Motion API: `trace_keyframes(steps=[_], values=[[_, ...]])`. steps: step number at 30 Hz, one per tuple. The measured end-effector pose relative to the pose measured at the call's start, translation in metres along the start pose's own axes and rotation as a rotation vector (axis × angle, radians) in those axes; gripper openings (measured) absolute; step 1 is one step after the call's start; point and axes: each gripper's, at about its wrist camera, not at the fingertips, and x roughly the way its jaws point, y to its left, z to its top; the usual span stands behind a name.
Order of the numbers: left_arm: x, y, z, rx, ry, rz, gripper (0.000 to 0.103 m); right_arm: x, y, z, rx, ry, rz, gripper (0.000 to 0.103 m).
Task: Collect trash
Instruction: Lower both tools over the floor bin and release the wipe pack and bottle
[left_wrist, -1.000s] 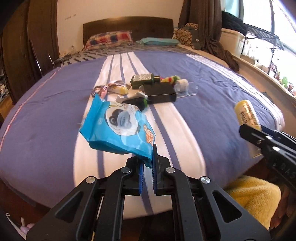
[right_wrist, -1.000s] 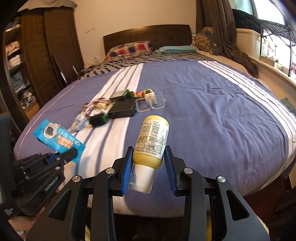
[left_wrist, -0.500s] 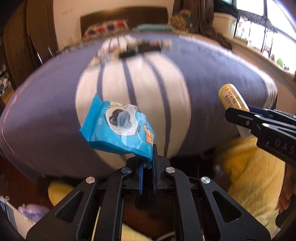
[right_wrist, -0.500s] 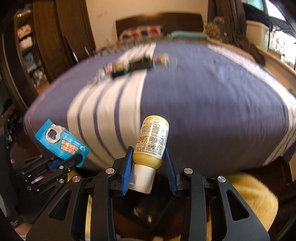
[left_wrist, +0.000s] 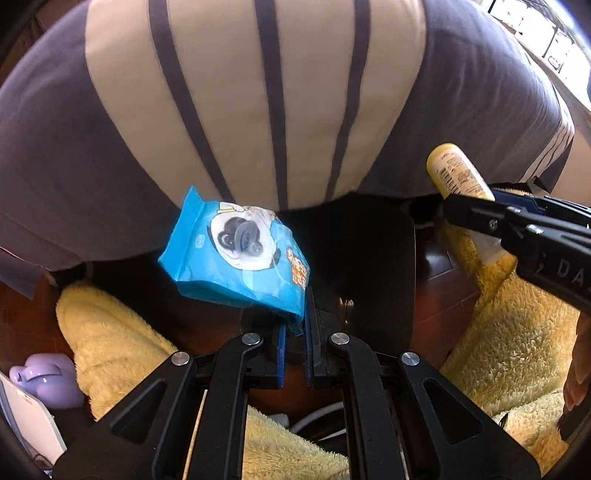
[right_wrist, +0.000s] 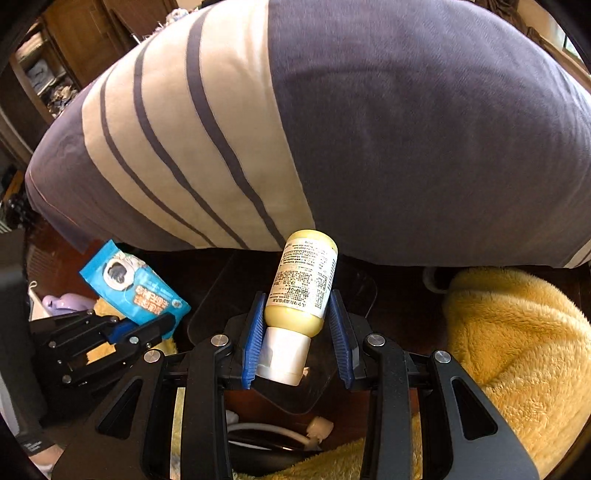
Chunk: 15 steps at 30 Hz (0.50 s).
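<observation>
Clamping a glossy blue packet (left_wrist: 236, 258) by its corner, left gripper (left_wrist: 294, 328); right gripper (right_wrist: 298, 332) squeezes a yellow, white-capped bottle (right_wrist: 304, 280).

Left tongs (left_wrist: 294, 345), right tongs (right_wrist: 298, 339): black angular frames, silver screws, ribbed blue pads (right_wrist: 254, 341), white lettering on side.

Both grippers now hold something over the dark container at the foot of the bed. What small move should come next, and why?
Probably lower both a little further, then open. The left gripper pinches only a corner of the blue wipes pack, and the right gripper clamps the yellow bottle. Both hang above the dark bin between the yellow fluffy legs, so a short drop should land inside.
</observation>
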Motion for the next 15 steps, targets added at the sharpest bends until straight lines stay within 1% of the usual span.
trace_keyframes(steps=[4,6,7,8,9,10,11,12,13,14,15], values=[[0.002,-0.003,0.003,0.005,0.007,-0.01,0.008,0.003,0.0,0.005,0.0,0.008,0.015,0.036],[0.003,-0.003,0.005,0.003,0.014,-0.013,0.012,0.0,0.001,0.008,-0.002,-0.005,0.018,0.037],[0.003,0.0,0.004,0.0,0.013,-0.01,0.012,-0.002,0.001,0.009,-0.005,-0.01,0.018,0.04],[0.003,0.0,0.004,-0.003,0.015,-0.008,0.013,-0.005,0.0,0.011,-0.002,-0.02,0.015,0.046],[0.005,0.003,0.002,-0.006,0.014,-0.007,0.015,-0.007,-0.001,0.009,0.003,-0.027,0.015,0.05],[0.005,0.004,0.003,-0.01,0.012,-0.005,0.02,-0.009,-0.002,0.01,0.008,-0.033,0.014,0.054],[0.005,0.002,0.003,-0.014,0.009,0.003,0.023,-0.011,-0.004,0.01,0.012,-0.037,0.013,0.054],[0.004,0.001,0.003,-0.013,0.003,0.009,0.03,-0.014,-0.006,0.012,0.019,-0.043,0.01,0.055],[0.001,0.001,0.003,-0.012,-0.005,0.014,0.036,-0.014,-0.006,0.011,0.025,-0.047,0.007,0.056],[-0.001,-0.001,0.004,-0.009,-0.013,0.015,0.038,-0.016,-0.007,0.011,0.029,-0.051,0.006,0.059],[-0.003,-0.001,0.004,-0.006,-0.021,0.015,0.043,-0.018,-0.007,0.013,0.033,-0.058,0.005,0.06]])
